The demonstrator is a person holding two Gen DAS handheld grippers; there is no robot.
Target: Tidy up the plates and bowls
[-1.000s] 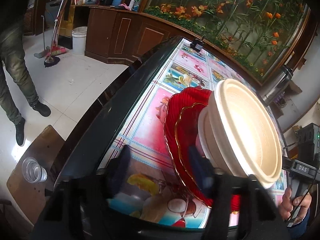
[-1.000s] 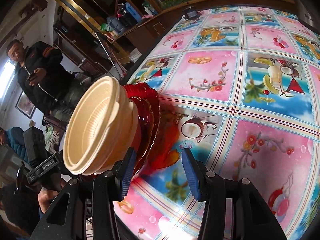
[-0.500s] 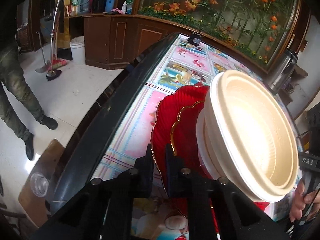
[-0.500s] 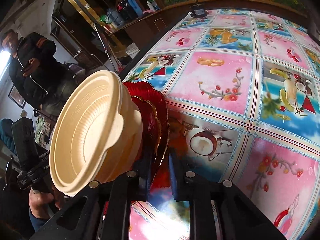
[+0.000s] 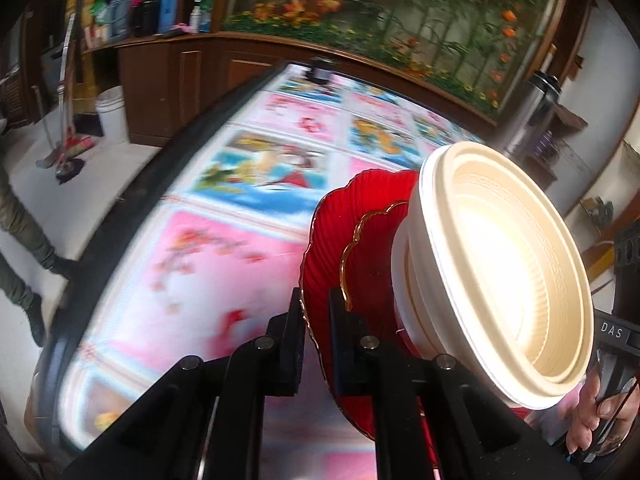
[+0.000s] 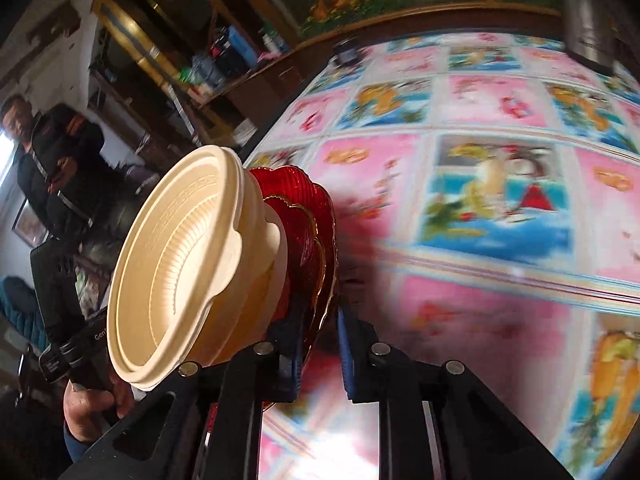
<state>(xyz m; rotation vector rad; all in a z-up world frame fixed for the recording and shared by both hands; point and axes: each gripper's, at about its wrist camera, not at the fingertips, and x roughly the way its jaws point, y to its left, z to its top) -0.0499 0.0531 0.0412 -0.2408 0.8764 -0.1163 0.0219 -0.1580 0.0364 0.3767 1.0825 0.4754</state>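
Plates (image 5: 352, 264) between both grippers' closed fingers (image 6: 290, 344)

Ahead of you the dark-rimmed worktop (image 5: 132, 216) carries a glossy cloth of pink and blue fruit-and-flower squares (image 5: 224, 264), blurred in both views. At its far end you see a small black device (image 5: 322, 70) and, off to your right, a tall steel flask with a dark lid (image 5: 530, 116). Beyond them runs a large mural of orange flowers and green stems (image 5: 400, 8) above brown wooden cabinets (image 5: 176, 80). On the pale tiled floor (image 5: 48, 184) to your left stand a white plastic bucket (image 5: 112, 114) and a red-headed broom (image 5: 66, 128). In your right wrist view a man in a black jacket (image 6: 52, 160) stands by cluttered shelves (image 6: 208, 64)
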